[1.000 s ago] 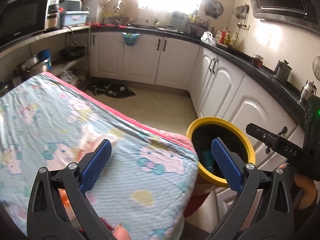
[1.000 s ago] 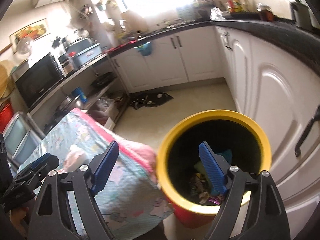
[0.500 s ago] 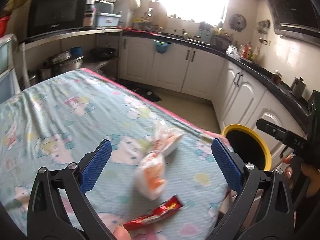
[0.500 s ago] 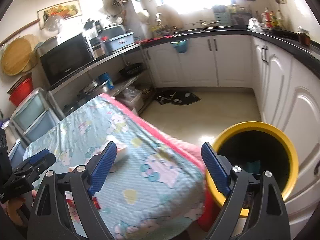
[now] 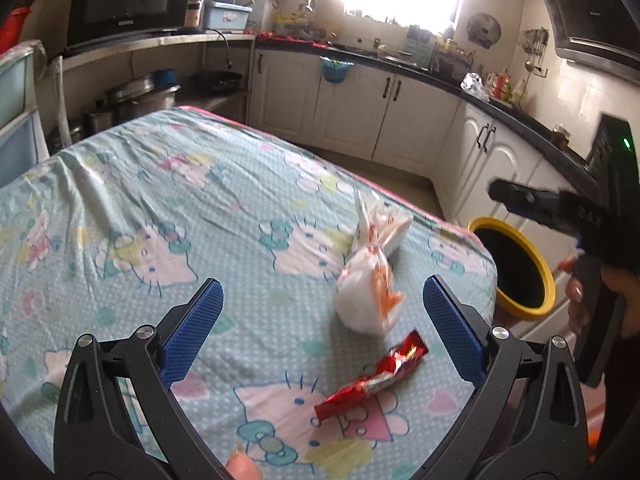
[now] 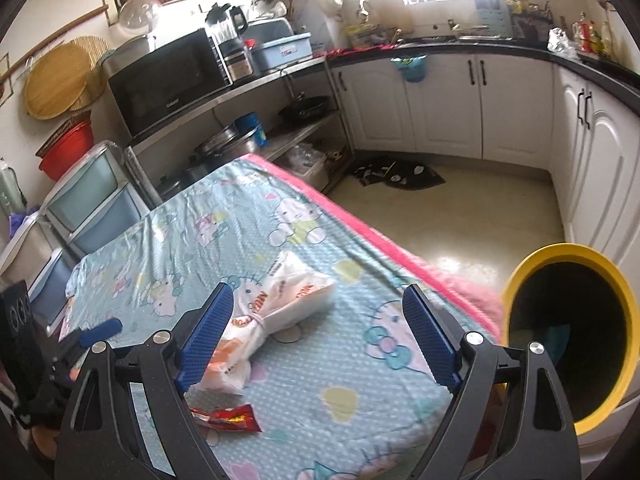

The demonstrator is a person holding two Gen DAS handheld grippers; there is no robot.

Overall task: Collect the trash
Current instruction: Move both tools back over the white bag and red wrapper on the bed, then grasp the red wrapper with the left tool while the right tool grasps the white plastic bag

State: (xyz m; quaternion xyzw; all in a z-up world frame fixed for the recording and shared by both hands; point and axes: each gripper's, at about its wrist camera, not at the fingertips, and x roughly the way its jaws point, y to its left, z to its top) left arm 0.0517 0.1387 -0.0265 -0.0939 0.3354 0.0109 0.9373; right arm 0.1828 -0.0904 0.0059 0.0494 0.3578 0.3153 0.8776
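L gripper (image 5: 322, 322): jaws spread wide, nothing between the pads, hanging above the cloth. R gripper (image 6: 318, 334): also spread wide, empty, pads clear of everything.

Key relation for you: red wrapper (image 5: 372, 376) lies just below and slightly R of centre in the L gripper's gap, closest piece to those pads. Its long axis runs diagonal, low-left to up-right in L wrist view, so it sits skewed to the jaw line; expect you'd need some wrist roll to close across the short side. From R wrist view it sits low-left, part hidden behind the R gripper's left finger (image 6: 206, 338), awkward for that side. L hand looks nearer.

White tied bag (image 5: 370, 280) w/ orange print: just beyond the wrapper, apart from it, long axis pointing away toward far table edge. In R view the bag (image 6: 276, 316) lies just past the left pad, tie knot mid-length. R gripper is better lined up on this one.

Both pieces rest on the cartoon-print cloth (image 5: 168, 208), near its corner. Yellow-rim bin (image 6: 576, 328) stands on the floor off that corner, R side, closer to the R gripper.
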